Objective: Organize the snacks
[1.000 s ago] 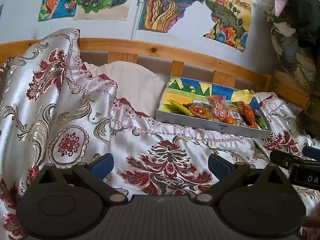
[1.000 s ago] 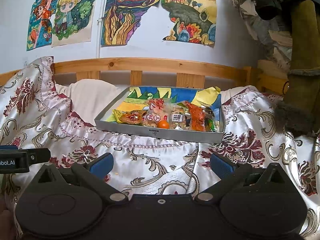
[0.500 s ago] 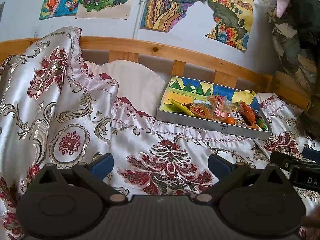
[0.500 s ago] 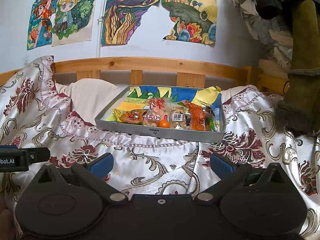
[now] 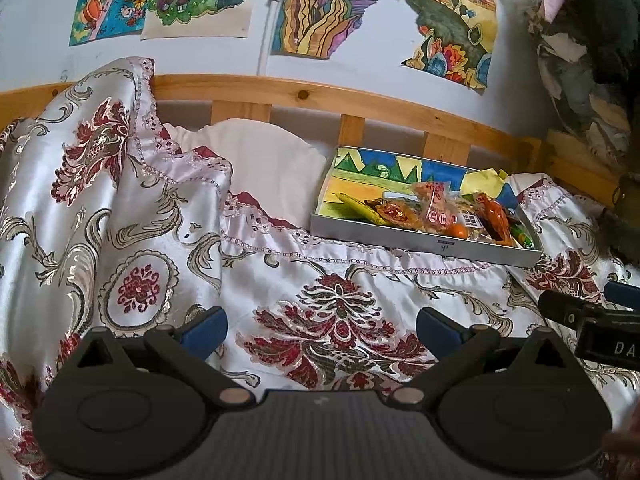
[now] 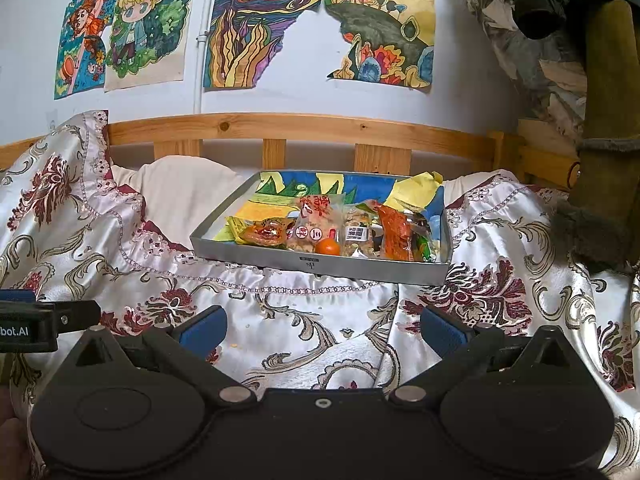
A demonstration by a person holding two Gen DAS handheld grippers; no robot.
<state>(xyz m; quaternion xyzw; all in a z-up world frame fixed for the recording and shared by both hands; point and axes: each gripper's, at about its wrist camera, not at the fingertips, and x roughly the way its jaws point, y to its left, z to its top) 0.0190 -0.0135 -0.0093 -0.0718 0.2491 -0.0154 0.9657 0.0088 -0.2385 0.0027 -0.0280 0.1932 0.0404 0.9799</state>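
Nearest to us, our left gripper (image 5: 322,330) hangs over the satin bedspread (image 5: 340,280) with its blue-padded fingers (image 5: 206,330) spread wide apart and nothing between them; our right gripper (image 6: 324,330) is held the same way, jaws wide and empty, above the same floral cloth. Each gripper shows at the edge of the other's view (the right one at the right margin of the left wrist view, the left one at the left margin of the right wrist view), so we hold them side by side. Well beyond both, a shallow grey tray (image 6: 320,265) rests on the bedspread near the wooden bed rail (image 6: 304,126), its floor lined with a coloured drawing. The snack packets (image 6: 320,230) lie in a row along the tray's near wall: a yellow-green packet (image 6: 236,228) at left, then an orange-red one, two clear bags, a small orange fruit (image 6: 327,246) and a red packet (image 6: 394,234) at right. A white pillow (image 5: 272,164) lies left of the tray. Farthest back, painted pictures (image 6: 256,20) hang on the wall.
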